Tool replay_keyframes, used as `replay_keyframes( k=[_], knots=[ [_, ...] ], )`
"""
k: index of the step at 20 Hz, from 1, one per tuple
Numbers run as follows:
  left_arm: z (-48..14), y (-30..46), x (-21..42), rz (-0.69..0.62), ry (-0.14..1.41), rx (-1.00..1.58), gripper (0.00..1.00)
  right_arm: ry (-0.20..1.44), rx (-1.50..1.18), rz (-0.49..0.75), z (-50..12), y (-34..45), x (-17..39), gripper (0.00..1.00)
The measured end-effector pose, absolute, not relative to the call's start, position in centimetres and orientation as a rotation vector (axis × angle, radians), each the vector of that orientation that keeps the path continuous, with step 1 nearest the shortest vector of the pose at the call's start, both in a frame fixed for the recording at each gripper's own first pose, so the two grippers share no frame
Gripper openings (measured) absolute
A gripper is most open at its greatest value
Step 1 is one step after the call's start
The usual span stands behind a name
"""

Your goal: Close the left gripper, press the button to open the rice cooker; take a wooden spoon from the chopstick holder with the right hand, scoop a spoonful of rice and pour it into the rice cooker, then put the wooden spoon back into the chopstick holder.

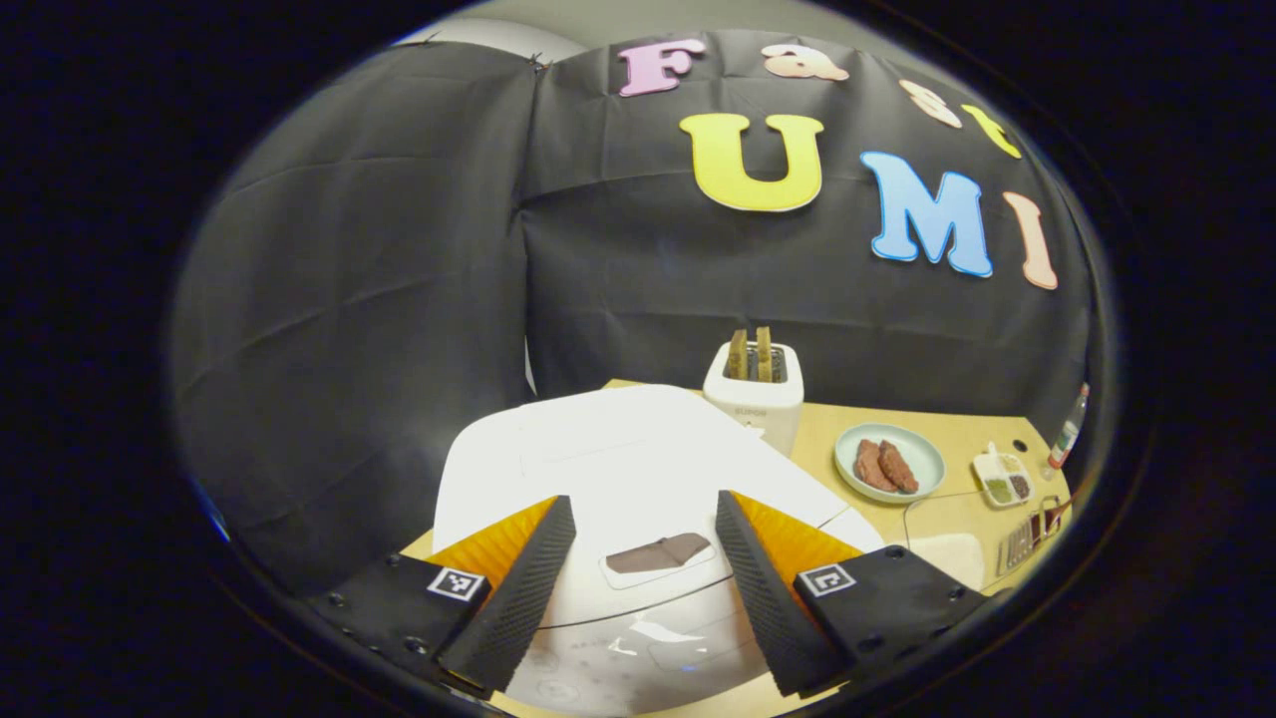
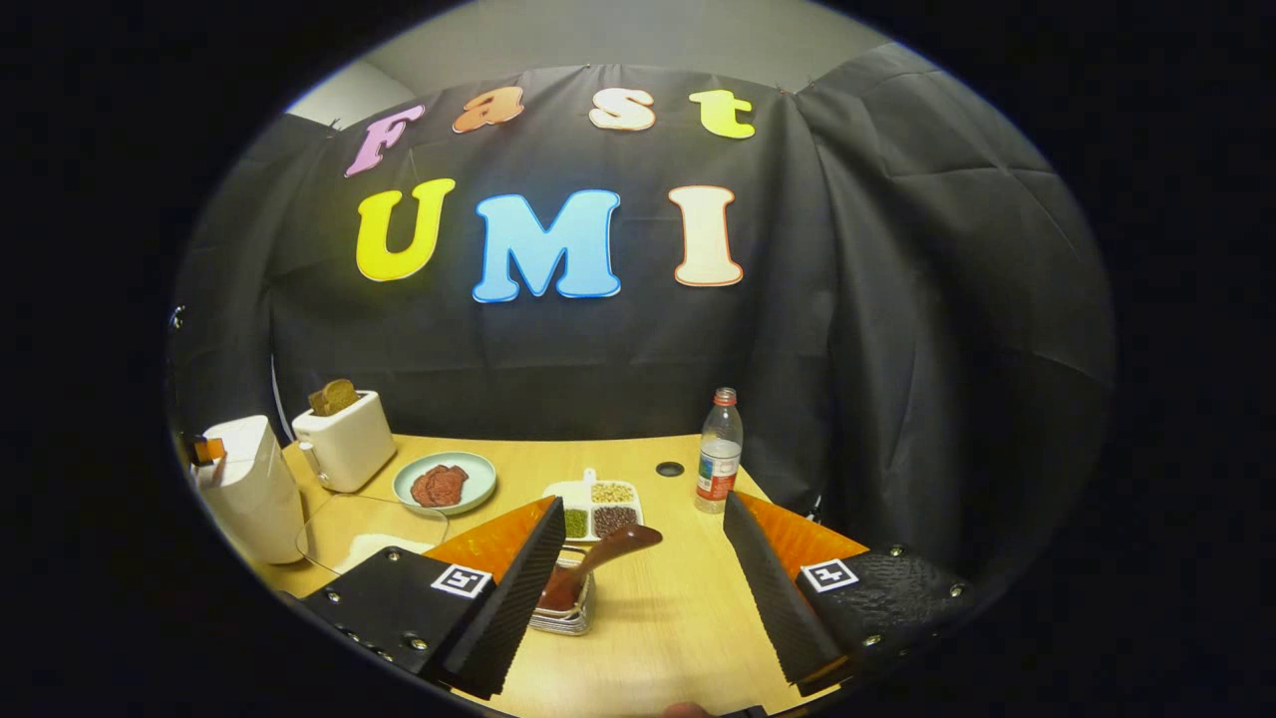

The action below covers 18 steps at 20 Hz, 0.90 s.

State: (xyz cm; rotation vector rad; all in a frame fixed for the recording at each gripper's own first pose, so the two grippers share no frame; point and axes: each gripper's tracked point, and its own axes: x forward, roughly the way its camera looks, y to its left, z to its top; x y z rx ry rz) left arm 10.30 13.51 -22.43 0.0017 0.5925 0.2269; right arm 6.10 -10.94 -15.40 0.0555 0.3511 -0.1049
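Observation:
The white rice cooker [image 1: 638, 459] lies right under my left gripper [image 1: 643, 504], its lid down. The brown lid button [image 1: 658, 551] sits between and just below the open fingers, which touch nothing. In the right gripper view the cooker [image 2: 244, 489] stands at the far left. My right gripper [image 2: 643, 502] is open above the table. The wooden spoon [image 2: 598, 558] leans in the wire chopstick holder [image 2: 563, 603], just inside the left finger [image 2: 523, 568]. A glass bowl of white rice [image 2: 374, 543] sits between the cooker and the holder.
A white toaster [image 2: 344, 434] with bread stands at the back left. Beside it are a blue plate of meat [image 2: 444, 482], a divided dish of beans [image 2: 598, 507] and a drinks bottle [image 2: 720, 454]. Bare wooden table [image 2: 668, 618] lies under the right gripper.

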Motion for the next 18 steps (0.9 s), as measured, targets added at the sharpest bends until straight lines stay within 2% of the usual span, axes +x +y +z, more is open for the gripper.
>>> replay_keyframes(
  k=[5,10,11,18],
  knots=[
    [-14.3,11.4,11.5,0.180,0.370,0.089,1.00,0.267,0.042,-0.049,-10.9,-8.5,5.9,0.97],
    [-6.3,6.8,9.3,0.117,0.156,0.119,0.98,0.197,0.057,-0.002,-7.3,-5.5,4.9,0.97],
    [-5.4,6.1,8.7,0.112,0.124,0.103,1.00,0.183,0.061,0.007,-6.7,-5.0,4.7,0.97],
    [-0.9,1.9,5.7,0.042,-0.001,0.060,0.98,0.087,0.027,0.059,-3.2,-2.4,3.8,0.97]
  ],
)
